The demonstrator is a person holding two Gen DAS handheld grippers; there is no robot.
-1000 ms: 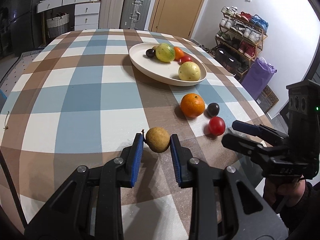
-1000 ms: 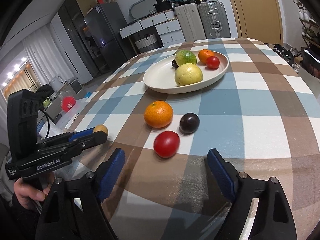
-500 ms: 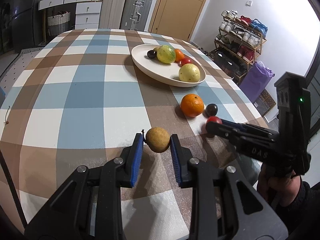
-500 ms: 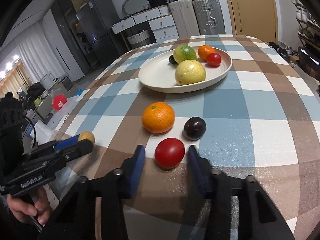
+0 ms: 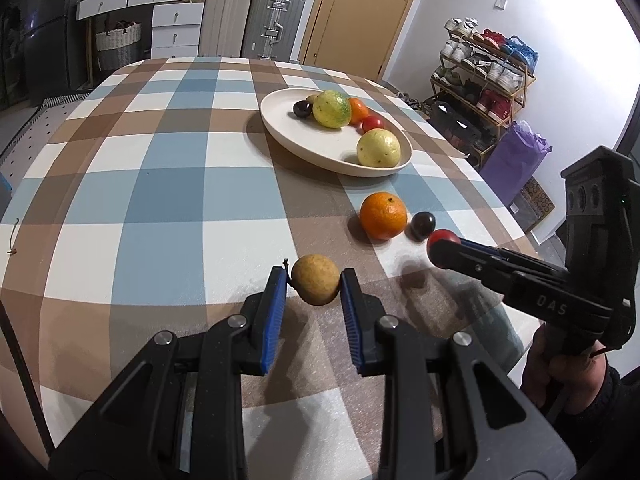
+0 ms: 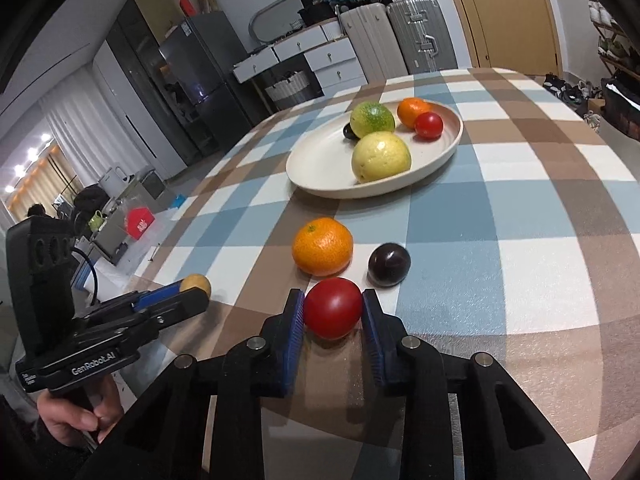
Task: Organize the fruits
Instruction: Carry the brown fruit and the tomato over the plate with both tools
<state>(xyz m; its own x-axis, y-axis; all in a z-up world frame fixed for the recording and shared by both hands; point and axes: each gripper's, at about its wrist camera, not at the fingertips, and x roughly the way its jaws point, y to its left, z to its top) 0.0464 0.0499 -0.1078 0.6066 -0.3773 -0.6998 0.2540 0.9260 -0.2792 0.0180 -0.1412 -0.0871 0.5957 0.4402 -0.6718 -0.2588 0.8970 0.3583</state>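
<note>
My left gripper [image 5: 314, 286] is shut on a small tan-brown fruit [image 5: 315, 285] and holds it above the checked tablecloth; it also shows in the right wrist view [image 6: 195, 283]. My right gripper [image 6: 333, 308] is shut on a red tomato [image 6: 333, 307], which also shows in the left wrist view [image 5: 442, 238]. An orange [image 6: 322, 245] and a dark plum [image 6: 389, 264] lie on the cloth just beyond the tomato. A cream plate [image 6: 320, 168] further back holds a yellow fruit [image 6: 381, 157], a green fruit [image 6: 372, 120], an orange, a tomato and a dark plum.
The round table's edge [image 5: 516, 232] curves close on the right of the left wrist view. A shoe rack [image 5: 486, 76] and a purple bag [image 5: 516, 160] stand beyond it. Suitcases and drawers [image 5: 176, 24] stand behind the table.
My right gripper moved in around the red tomato and closed on it. My left gripper kept hold of the tan fruit and lifted slightly.
</note>
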